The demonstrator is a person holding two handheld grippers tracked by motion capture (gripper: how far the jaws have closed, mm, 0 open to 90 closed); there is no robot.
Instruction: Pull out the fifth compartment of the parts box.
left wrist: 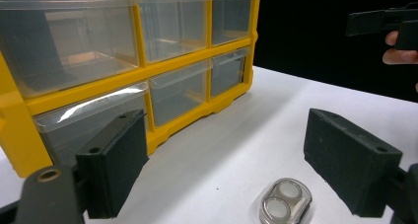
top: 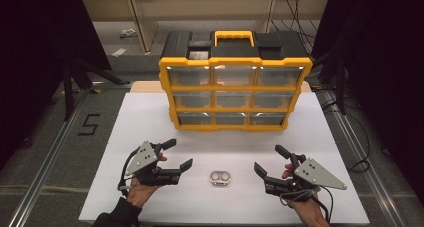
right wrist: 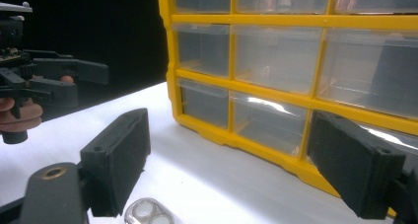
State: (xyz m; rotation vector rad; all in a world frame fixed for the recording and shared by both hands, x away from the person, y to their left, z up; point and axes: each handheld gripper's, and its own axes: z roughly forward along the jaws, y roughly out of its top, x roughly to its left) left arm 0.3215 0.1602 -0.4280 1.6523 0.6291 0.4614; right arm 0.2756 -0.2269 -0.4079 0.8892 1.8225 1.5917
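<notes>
On the table (top: 150, 122): small clear case (top: 220, 178), lying flat between both grippers, touching neither.
Left gripper (top: 175, 154): jaws wide, empty.
Right gripper (top: 268, 160): jaws wide, empty.
Behind: yellow drawer organizer (top: 235, 93), upright.

a white table top (top: 150, 117) sits amid dark curtains, with grey floor (top: 45, 137) marked by a black 5 (top: 89, 124)
</notes>
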